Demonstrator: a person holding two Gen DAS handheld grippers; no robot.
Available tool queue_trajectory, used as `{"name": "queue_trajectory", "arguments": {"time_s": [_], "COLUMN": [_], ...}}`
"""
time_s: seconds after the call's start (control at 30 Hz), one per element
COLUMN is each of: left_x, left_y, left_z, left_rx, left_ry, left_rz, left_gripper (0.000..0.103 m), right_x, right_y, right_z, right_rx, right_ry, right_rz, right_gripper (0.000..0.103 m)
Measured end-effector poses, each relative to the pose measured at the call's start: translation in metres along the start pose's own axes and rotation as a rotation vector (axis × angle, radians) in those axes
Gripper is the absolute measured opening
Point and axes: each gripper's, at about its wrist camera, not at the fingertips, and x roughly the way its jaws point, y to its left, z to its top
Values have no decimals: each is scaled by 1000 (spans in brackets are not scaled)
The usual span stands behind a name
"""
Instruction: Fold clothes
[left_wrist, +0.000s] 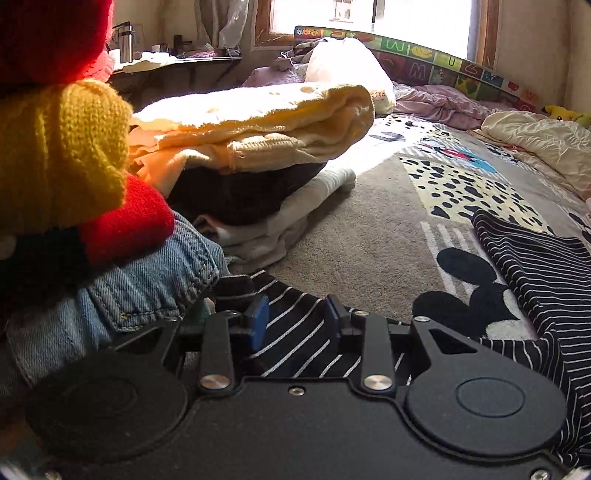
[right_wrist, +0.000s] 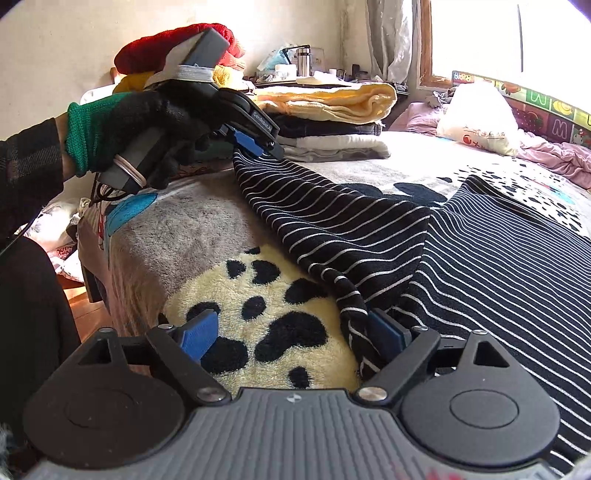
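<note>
From my remote station I record the striped garment (right_wrist: 480, 266), black with thin white lines, lying across the patterned blanket (right_wrist: 207, 229) on the bed, one end raised. My left gripper (left_wrist: 295, 321) has its blue pads (left_wrist: 260, 321) drawn narrow with striped cloth between them; the right wrist view shows that gripper (right_wrist: 258, 146), in a gloved hand (right_wrist: 147, 129), pinching the garment's far corner and holding it clear of the blanket. My right gripper (right_wrist: 295, 332) stands spread wide and grips nothing; a rolled hem of the garment lies against the inner face of its right pad (right_wrist: 386, 336), while the left pad sits over bare spotted blanket. A folded stack topped by a yellow towel (left_wrist: 266, 118) sits just beyond the left gripper, and a denim piece (left_wrist: 122, 295) under red and yellow knitwear (left_wrist: 62, 155) crowds its left side closely. Open blanket lies between the stack and the garment. The bed's near edge drops away at left in the right wrist view.
</note>
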Motion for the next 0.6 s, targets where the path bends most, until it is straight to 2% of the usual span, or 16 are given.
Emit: {"name": "queue_trajectory", "arguments": {"time_s": [0.07,0.17,0.23,0.27,0.3,0.4,0.47,0.5,0.57,0.6], "left_x": [18,23,23,23,20,-2,-10,-9,0,5], "left_y": [-1,-1,-4,-5,-5,0,2,3,7,6], "left_z": [-3,-1,-2,-2,-1,11,16,16,15,15], "left_rx": [8,3,38,44,35,-45,-77,-96,-151,-147], "left_ry": [61,62,53,46,32,-110,-171,-182,-148,-130], "left_rz": [28,29,20,14,18,18,45,47,41,51], "left_gripper": [32,31,15,3,1,0,0,0,0,1], "right_x": [-2,-4,-6,-6,-6,-6,-6,-7,-8,-8], "right_y": [-6,-12,-14,-13,-12,-8,-9,-9,-10,-10], "right_z": [-1,-5,-10,-13,-14,-16,-15,-15,-15,-15], "right_rx": [-4,-10,-12,-13,-21,-48,-48,-43,-36,-36], "right_ry": [-2,-19,-42,-54,-60,-64,-62,-61,-61,-62], "right_rz": [35,76,91,95,95,93,98,102,108,108], "right_gripper": [88,88,88,88,89,92,92,92,92,92]}}
